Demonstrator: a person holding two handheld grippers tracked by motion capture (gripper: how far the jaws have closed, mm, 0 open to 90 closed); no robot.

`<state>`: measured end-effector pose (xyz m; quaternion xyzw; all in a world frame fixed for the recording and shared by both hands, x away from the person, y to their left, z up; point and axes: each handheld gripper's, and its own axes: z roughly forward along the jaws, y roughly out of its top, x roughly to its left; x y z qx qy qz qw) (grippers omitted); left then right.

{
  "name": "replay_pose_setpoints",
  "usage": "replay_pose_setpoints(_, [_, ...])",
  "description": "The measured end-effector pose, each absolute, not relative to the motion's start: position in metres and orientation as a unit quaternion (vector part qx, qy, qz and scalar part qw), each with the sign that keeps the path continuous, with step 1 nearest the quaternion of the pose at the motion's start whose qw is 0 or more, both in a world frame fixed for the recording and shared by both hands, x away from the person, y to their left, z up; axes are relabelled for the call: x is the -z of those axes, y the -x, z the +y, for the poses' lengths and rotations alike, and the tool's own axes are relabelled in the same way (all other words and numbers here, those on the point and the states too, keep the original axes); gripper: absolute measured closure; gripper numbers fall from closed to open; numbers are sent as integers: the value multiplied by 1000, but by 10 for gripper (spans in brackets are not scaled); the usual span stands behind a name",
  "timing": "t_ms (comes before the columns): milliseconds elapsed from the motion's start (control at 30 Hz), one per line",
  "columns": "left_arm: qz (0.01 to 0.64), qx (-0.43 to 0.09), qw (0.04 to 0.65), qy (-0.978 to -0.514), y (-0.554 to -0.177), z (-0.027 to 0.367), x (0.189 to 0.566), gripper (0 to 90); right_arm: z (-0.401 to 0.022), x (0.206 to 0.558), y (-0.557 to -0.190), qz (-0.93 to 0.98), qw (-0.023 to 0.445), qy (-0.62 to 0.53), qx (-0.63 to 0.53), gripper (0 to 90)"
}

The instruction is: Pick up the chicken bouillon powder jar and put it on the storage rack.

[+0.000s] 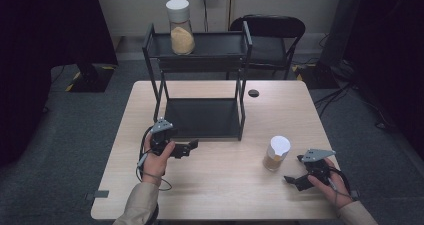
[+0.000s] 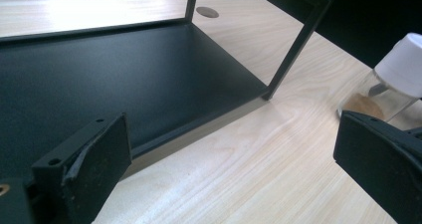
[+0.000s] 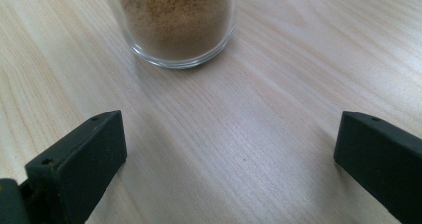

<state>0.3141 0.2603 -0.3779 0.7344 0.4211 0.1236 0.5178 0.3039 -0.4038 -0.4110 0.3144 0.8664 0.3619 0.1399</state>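
The jar (image 3: pixel 177 22) is cut off above its base, and its lid (image 2: pixel 404 64) runs past the edge.

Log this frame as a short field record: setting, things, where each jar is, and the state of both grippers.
setting: wooden table with a black two-tier rack
jar on rack: top shelf, left side, upright, white lid
jar on table: right of the rack, upright, white lid, tan powder inside
left gripper: open, beside the rack's bottom shelf, holding nothing
right gripper: open, aimed at the jar on table, apart from it

Bare table (image 3: pixel 239 149) between claw (image 3: pixel 231 154) and jar (image 3: pixel 179 20).
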Motion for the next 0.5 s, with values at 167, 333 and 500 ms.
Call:
replay_pose_setpoints(167, [419, -120, 513, -740, -310, 261, 389, 9, -404, 411, -304, 866, 140, -315, -362, 0])
replay_pose_setpoints(333, [423, -117, 505, -743, -307, 262, 398, 9, -404, 411, -304, 866, 140, -314, -362, 0])
replay_pose_setpoints(500, [426, -117, 493, -749, -301, 262, 406, 10, -404, 411, -304, 866, 140, -314, -362, 0])
